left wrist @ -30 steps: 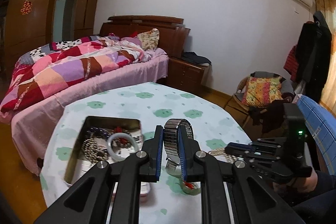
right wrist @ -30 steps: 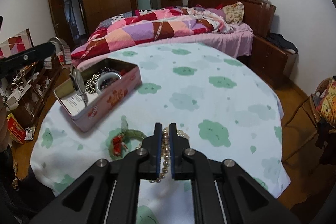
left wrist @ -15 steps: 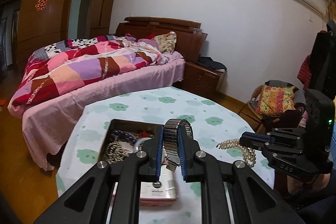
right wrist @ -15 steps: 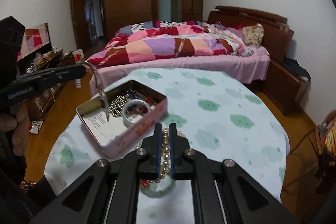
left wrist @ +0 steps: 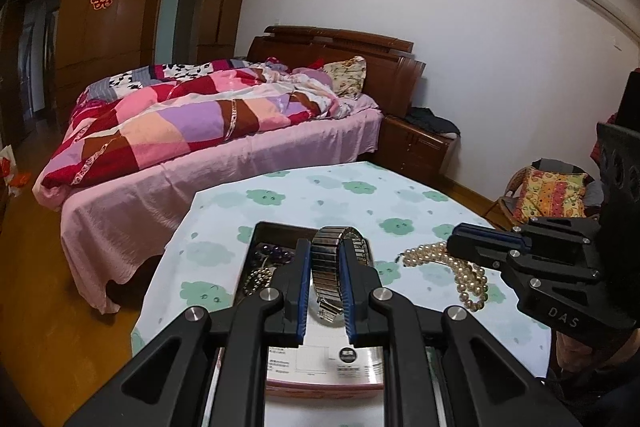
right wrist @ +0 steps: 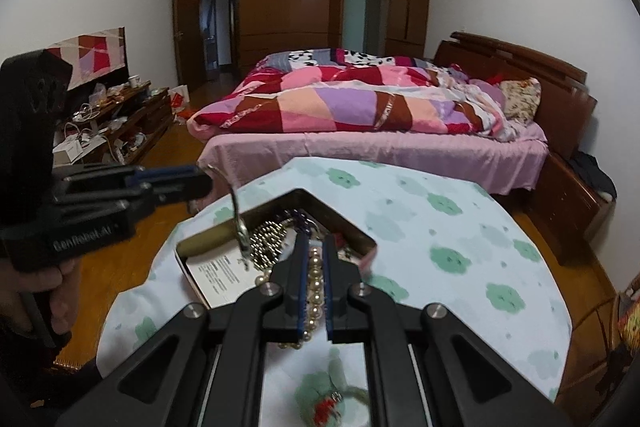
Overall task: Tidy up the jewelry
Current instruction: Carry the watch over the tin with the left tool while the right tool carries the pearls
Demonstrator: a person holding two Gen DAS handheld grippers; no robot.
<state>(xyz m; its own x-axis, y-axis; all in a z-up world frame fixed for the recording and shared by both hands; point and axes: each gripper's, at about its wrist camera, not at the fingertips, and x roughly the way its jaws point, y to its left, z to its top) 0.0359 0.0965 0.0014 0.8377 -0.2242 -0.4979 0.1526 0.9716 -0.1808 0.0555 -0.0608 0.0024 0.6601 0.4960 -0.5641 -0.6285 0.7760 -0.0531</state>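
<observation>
My left gripper [left wrist: 325, 246] is shut on a silver metal watch [left wrist: 329, 269], which hangs over the open tin box [left wrist: 256, 241]. In the right wrist view the same watch [right wrist: 239, 223] dangles from the left gripper [right wrist: 205, 182] above the tin's [right wrist: 208, 238] left corner. A pearl necklace [right wrist: 314, 291] is clamped in my right gripper [right wrist: 315, 243], hanging by the tin's near right side. From the left wrist view the pearls [left wrist: 468, 279] droop below the right gripper [left wrist: 454, 243]. Beads and bracelets lie inside the tin.
A green bangle with a red charm [right wrist: 332, 393] lies on the round table [right wrist: 440, 227] under my right gripper. A bed with a patchwork quilt [right wrist: 360, 107] stands behind the table, and a chair with a cushion [left wrist: 552, 191] is to the right.
The right gripper has lifted the pearl necklace off the cloth and carried it to the tin. The left gripper has moved over the tin with the watch.
</observation>
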